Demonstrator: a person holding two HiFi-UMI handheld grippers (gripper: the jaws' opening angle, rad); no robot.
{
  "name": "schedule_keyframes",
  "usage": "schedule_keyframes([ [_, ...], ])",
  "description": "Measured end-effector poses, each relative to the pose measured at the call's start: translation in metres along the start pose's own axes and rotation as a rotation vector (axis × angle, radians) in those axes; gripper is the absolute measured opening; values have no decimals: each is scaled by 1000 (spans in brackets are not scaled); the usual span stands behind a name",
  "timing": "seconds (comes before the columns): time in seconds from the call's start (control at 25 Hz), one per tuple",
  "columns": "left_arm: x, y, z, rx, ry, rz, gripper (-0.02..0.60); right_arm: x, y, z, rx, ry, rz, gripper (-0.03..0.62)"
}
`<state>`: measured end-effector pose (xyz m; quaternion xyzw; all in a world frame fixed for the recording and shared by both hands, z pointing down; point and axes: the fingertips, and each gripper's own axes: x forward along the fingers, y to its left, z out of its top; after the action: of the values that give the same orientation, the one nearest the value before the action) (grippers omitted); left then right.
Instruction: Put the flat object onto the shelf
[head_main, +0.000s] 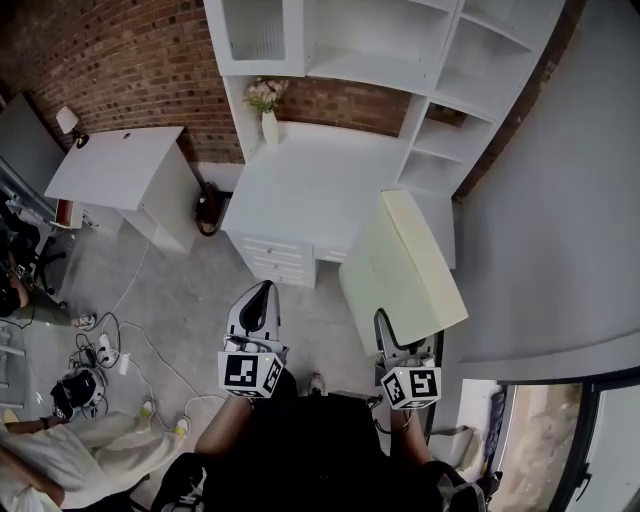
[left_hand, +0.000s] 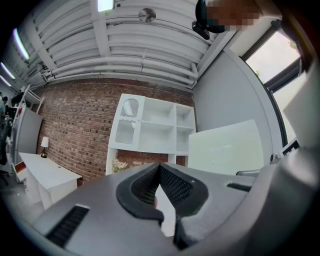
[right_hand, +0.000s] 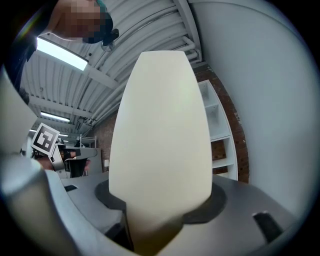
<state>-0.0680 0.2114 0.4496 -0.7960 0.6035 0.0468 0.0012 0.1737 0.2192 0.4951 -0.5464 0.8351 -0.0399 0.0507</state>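
Cream flat panel (head_main: 402, 262) clamped in the right gripper (head_main: 386, 330); left gripper (head_main: 261, 293) closed, empty. Gripped by one edge, it may swing and clip the shelf (head_main: 440, 75).

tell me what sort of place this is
Likely an industrial loft or studio staged as a home office: a bare brick wall, a white shelf unit over a white desk, a ribbed metal ceiling with tube lights, and cables strewn on the grey floor.
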Motion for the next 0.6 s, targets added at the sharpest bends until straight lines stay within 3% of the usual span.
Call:
schedule_keyframes([
  [0.32, 41, 7, -20, -21, 32, -7, 9, 27, -21, -7, -23, 10, -11, 288],
  [0.6, 116, 36, -26, -29, 27, -44, 9, 96, -35, -8, -49, 17, -38, 288],
])
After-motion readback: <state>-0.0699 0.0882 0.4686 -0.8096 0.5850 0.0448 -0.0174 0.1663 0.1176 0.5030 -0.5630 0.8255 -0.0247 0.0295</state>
